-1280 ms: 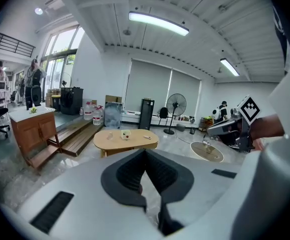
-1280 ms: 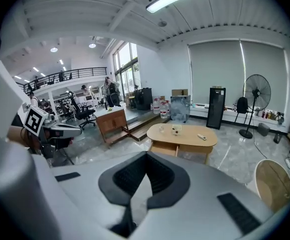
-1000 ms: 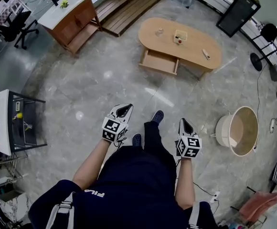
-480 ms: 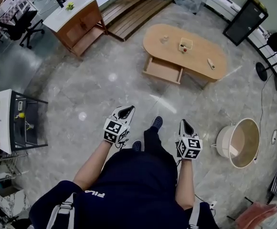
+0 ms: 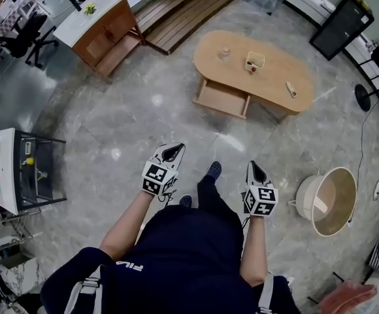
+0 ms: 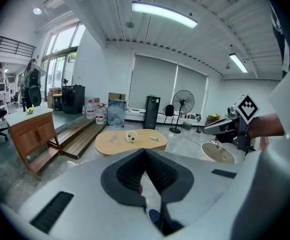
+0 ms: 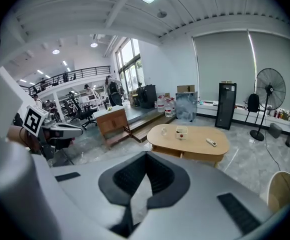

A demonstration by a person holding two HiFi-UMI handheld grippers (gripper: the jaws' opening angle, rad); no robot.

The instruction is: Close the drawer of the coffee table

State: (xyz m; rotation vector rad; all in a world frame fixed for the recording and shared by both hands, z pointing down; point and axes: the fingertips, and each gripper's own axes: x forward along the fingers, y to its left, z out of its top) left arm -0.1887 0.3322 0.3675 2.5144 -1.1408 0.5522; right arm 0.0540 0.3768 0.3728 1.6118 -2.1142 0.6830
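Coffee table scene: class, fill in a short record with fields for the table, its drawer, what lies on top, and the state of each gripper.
coffee table: oval, wooden top
drawer: pulled out on the person's side, open
on top: small white box; remote-like bar; small clear cup
left gripper: jaws shut, nothing held, well short of the table
right gripper: jaws shut, nothing held, well short of the table
task status: drawer not yet closed

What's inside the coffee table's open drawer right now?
The pulled-out part of the drawer shows only bare wood; its back end is covered by the coffee table top.
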